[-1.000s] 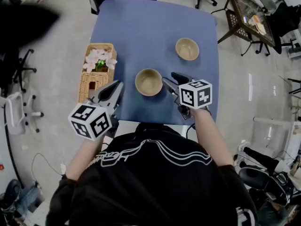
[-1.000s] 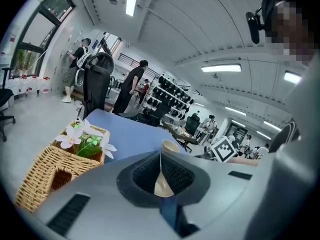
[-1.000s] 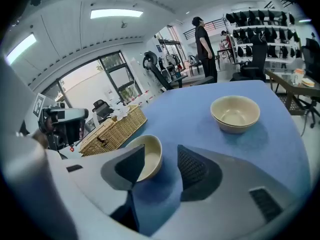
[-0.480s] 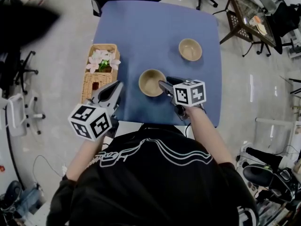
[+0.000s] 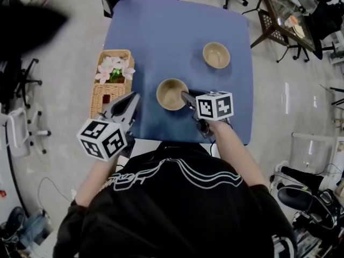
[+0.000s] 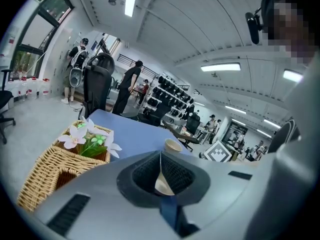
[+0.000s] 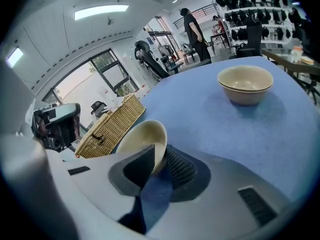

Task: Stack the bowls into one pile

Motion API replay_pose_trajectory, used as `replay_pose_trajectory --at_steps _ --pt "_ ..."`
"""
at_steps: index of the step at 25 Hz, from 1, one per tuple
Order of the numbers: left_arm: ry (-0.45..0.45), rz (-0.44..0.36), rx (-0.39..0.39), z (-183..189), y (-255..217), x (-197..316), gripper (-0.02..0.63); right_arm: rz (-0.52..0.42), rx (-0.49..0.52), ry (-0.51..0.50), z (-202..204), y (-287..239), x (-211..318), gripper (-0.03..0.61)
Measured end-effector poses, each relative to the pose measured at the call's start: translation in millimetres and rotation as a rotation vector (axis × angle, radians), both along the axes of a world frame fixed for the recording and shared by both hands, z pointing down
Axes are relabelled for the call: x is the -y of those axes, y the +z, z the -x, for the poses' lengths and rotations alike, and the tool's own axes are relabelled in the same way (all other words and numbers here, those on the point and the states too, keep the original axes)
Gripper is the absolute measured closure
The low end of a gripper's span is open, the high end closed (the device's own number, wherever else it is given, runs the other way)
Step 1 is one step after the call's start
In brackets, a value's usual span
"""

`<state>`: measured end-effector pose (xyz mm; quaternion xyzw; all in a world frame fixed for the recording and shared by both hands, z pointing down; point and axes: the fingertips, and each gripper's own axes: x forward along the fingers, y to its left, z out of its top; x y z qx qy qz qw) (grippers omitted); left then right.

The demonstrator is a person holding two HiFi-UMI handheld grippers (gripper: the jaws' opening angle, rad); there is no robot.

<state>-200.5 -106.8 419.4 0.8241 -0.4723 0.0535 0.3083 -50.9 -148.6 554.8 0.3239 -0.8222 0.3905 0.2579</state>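
Rim grip taken on near bowl; far bowl lies ahead and right

My right gripper (image 5: 186,96) has just been closing, and its fingers (image 7: 183,170) now pinch the rim of the near bowl (image 5: 172,94), one inside the wall and one outside. That bowl sits on the blue surface (image 5: 161,36) near its front edge, mouth up.

The far bowl (image 5: 216,55) stands well apart, beyond the near one and off to the right in the head view, so it lies on the right hand's side and I judge the carry belongs to that hand. Both bowls are round, so no axis needs lining up.

My left gripper (image 5: 130,99) hangs at the surface's front left with its fingers pressed together on nothing.

Count: two bowls, though a line under the far one's rim could mean a nested pair; I cannot tell. One wicker basket (image 5: 109,93) of flowers stands at the left edge.
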Motion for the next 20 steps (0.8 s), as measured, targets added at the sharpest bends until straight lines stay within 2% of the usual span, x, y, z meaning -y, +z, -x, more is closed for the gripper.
replay_pose_trajectory --at_steps 8,20 --pt "0.004 0.007 0.016 -6.7 5.6 2.9 0.586 0.011 0.042 0.038 -4.5 -1.7 8.1 0.53" --pt "-0.007 0.006 0.024 -31.3 -6.0 13.5 0.586 0.001 0.067 0.023 -26.5 -20.4 18.3 0.535"
